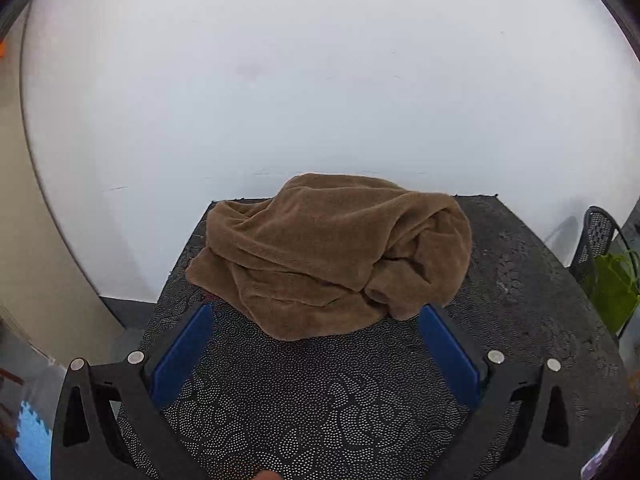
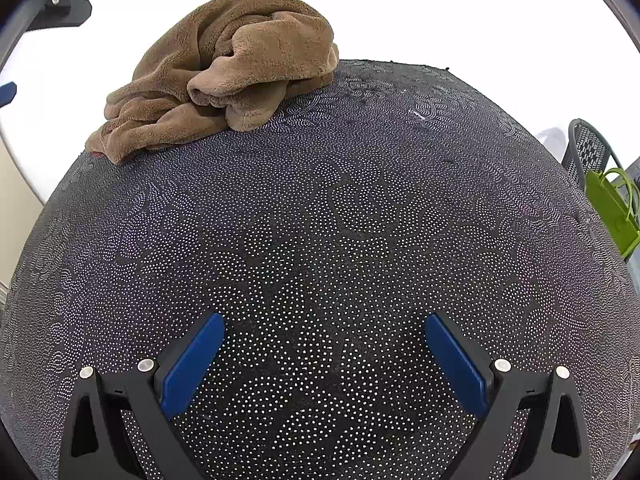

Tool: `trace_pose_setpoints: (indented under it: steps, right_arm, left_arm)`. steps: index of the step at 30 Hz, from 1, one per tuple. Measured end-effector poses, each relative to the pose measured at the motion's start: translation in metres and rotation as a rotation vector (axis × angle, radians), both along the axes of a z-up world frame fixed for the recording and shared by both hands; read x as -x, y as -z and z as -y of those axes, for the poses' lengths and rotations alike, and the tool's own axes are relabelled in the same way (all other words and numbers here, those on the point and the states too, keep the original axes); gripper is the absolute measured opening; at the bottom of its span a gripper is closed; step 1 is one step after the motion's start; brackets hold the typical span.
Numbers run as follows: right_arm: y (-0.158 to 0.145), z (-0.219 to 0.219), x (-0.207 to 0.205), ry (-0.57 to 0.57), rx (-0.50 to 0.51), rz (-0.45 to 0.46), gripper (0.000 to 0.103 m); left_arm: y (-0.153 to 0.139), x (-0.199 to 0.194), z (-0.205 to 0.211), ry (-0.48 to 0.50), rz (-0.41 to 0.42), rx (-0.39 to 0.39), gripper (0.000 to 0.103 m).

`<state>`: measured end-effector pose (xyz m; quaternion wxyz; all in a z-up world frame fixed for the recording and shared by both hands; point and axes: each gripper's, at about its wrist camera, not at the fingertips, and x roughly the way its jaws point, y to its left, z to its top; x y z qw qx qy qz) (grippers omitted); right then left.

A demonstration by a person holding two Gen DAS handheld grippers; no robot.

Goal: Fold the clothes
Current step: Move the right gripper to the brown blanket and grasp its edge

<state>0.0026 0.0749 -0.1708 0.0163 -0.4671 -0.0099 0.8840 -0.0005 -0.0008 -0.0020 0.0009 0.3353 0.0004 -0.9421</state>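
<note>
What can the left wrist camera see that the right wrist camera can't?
Only the left wrist view shows the blue foam mat on the floor. Only the right wrist view shows part of the left gripper at its edge. Both show the crumpled brown garment, the dotted black mat, the green bag, and open fingers, as on the right gripper.

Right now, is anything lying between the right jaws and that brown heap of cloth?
Nothing: the right wrist view shows only bare dotted mat between the open right gripper and the crumpled brown cloth.
</note>
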Motion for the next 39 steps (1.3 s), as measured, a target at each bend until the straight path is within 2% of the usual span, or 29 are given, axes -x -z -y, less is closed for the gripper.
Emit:
trace_pose_setpoints:
  steps: [5,11,16,18,21,23,25,29,31,35,39]
  right_arm:
    - [0.0,-0.001,0.0,-0.006,0.003,0.0,0.103]
    - [-0.002,-0.006,0.004,-0.148,0.015,0.074,0.103]
    - [-0.001,-0.007,-0.007,-0.209,0.006,0.035,0.103]
    - [-0.002,-0.008,-0.009,-0.243,0.006,0.044,0.103]
    - [-0.005,-0.012,-0.013,-0.285,-0.005,0.061,0.103]
    - [-0.011,-0.016,-0.013,-0.266,-0.069,0.008,0.103]
    - [-0.026,-0.02,-0.007,-0.263,-0.077,-0.067,0.103]
    - [-0.062,-0.026,0.019,-0.267,0.076,-0.191,0.103]
    - [-0.084,-0.021,0.034,-0.283,0.09,-0.262,0.103]
    - [-0.1,0.005,0.083,-0.344,0.036,-0.344,0.103]
    - [-0.106,0.033,0.118,-0.404,-0.079,-0.407,0.103]
  left_arm:
    - [0.01,0.002,0.004,-0.017,-0.007,0.018,0.103]
    - [0.023,0.005,0.01,-0.038,-0.015,0.04,0.103]
    - [0.034,0.008,0.014,-0.055,-0.022,0.059,0.103]
    - [0.038,0.012,0.017,-0.07,-0.014,0.083,0.103]
    - [0.046,0.015,0.025,-0.083,0.004,0.068,0.103]
    - [0.051,0.017,0.032,-0.097,0.014,0.046,0.103]
    - [0.055,0.018,0.035,-0.105,0.02,0.035,0.103]
    - [0.062,0.019,0.038,-0.112,0.03,0.03,0.103]
    - [0.065,0.019,0.04,-0.115,0.034,0.028,0.103]
    - [0.07,0.02,0.04,-0.123,0.042,0.027,0.103]
    - [0.073,0.019,0.043,-0.137,0.048,0.018,0.103]
